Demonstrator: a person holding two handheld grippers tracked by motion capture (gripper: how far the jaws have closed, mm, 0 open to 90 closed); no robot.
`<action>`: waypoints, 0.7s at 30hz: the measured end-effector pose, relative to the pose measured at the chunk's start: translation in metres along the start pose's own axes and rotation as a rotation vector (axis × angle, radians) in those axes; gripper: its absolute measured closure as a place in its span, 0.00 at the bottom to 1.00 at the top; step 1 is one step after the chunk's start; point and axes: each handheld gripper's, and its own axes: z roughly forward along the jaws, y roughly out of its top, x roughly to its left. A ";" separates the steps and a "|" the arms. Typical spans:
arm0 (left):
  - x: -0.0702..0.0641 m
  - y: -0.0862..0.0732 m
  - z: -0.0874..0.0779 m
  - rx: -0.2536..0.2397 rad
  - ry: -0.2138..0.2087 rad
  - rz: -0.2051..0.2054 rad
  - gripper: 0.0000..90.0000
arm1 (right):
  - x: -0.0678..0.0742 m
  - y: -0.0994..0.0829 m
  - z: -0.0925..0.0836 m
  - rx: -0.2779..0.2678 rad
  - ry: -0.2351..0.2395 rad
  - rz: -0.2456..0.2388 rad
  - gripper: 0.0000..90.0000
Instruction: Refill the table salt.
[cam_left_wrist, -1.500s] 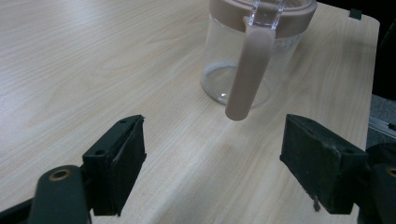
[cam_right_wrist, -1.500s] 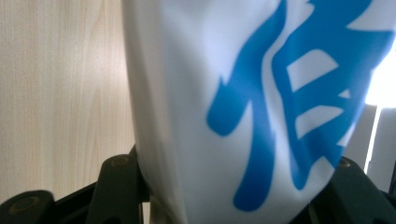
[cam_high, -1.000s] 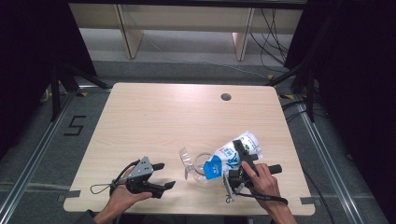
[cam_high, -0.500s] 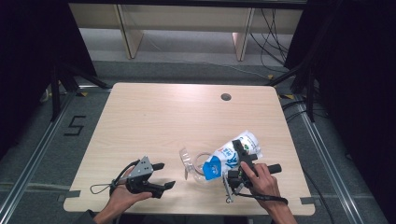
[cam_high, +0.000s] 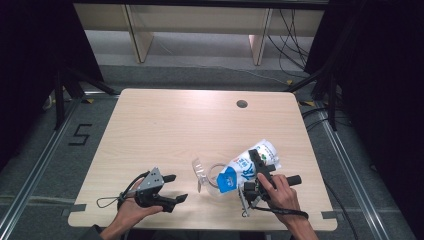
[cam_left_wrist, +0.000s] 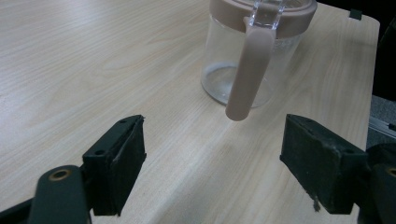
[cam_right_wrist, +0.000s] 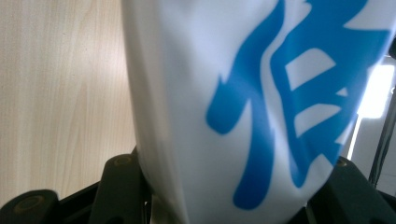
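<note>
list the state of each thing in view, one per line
pitcher: clear, upright on the table, looks empty, pinkish lid on, handle facing the left claw
bag: white with blue print, tilted toward the pitcher, gripped by the right claw
left claw: open, nothing between its jaws, short of the pitcher
right claw: shut on the bag
table: light wood, one round hole near the far edge

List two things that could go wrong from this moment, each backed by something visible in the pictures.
1. The right gripper clamps a soft white pouch with blue print, tilted toward the clear glass jug with a beige lid and handle; squeezed, the pouch might slip or spill onto the wooden table.
2. The left gripper stands open short of the jug, which is unsteadied and could tip.
</note>
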 end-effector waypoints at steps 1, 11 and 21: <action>0.000 0.000 0.000 0.000 0.000 -0.001 0.24 | 0.001 0.000 0.000 0.004 0.002 0.010 0.54; 0.000 0.000 0.000 -0.001 0.000 0.000 0.24 | 0.000 0.001 -0.001 0.017 0.010 -0.016 0.55; 0.000 0.000 0.000 -0.001 0.000 -0.001 0.24 | 0.004 0.002 0.000 0.007 0.006 -0.006 0.55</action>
